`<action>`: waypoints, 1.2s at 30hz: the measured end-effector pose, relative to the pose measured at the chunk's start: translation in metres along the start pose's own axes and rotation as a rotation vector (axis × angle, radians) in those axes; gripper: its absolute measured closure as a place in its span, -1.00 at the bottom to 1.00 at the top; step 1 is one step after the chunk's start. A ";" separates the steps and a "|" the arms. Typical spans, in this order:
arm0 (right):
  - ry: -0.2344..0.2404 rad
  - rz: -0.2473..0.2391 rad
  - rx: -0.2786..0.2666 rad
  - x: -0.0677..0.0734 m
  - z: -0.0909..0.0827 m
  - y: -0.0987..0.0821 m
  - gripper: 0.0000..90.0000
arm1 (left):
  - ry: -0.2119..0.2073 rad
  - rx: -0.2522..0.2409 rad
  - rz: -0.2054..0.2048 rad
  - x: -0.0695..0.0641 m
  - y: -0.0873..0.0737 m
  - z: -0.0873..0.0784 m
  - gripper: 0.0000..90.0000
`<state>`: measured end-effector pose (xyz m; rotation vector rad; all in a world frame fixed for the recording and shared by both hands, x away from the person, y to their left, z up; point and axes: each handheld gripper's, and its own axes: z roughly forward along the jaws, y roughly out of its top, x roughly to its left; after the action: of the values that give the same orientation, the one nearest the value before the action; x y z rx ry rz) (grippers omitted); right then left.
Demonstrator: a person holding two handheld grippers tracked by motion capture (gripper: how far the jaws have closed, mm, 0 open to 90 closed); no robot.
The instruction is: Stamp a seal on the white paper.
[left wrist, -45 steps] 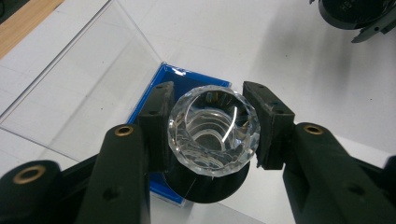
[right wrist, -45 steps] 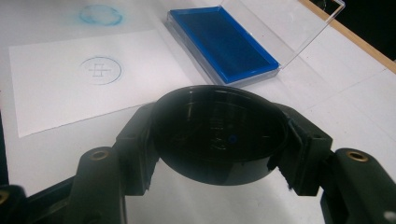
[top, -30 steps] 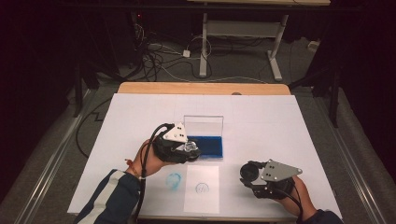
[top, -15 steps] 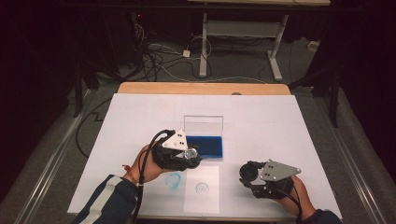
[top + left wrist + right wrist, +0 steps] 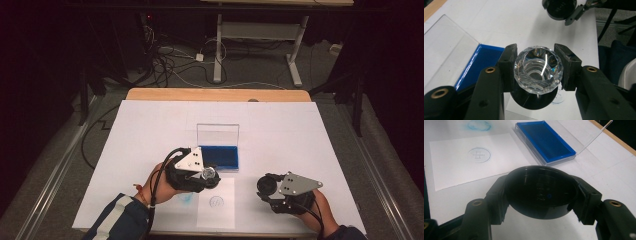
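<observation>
Nearest you, your right gripper [image 5: 266,186] sits low over the worktop [image 5: 150,125] close to its front edge, its jaws clamped on a black round cap [image 5: 541,193], hollow side facing the camera. To its left lies a white sheet of paper [image 5: 216,212] bearing a faint blue stamped circle [image 5: 216,201]; the sheet's near edge runs just short of the worktop's front edge. A blue smudge [image 5: 186,198] marks the white cover just left of the sheet.

Your left gripper [image 5: 212,176] hangs over the sheet's far left corner, jaws closed on a faceted glass stamp [image 5: 538,69] whose black round base [image 5: 534,100] points down at the paper. The two grippers are well apart, with bare sheet between them.

Just beyond the left gripper stands the blue ink pad [image 5: 220,156], its clear lid [image 5: 217,134] propped upright along the far side. Past it the white cover is open to the wooden back edge [image 5: 215,94].
</observation>
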<state>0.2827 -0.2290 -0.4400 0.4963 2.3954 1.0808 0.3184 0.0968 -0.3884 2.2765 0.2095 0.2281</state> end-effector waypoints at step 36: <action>0.005 -0.010 0.016 0.004 0.000 -0.001 -0.15 | -0.104 0.110 -0.001 -0.020 -0.024 0.052 0.20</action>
<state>0.2794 -0.2275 -0.4416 0.4870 2.4100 1.0599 0.3095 0.0706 -0.4423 2.3902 0.1730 0.0989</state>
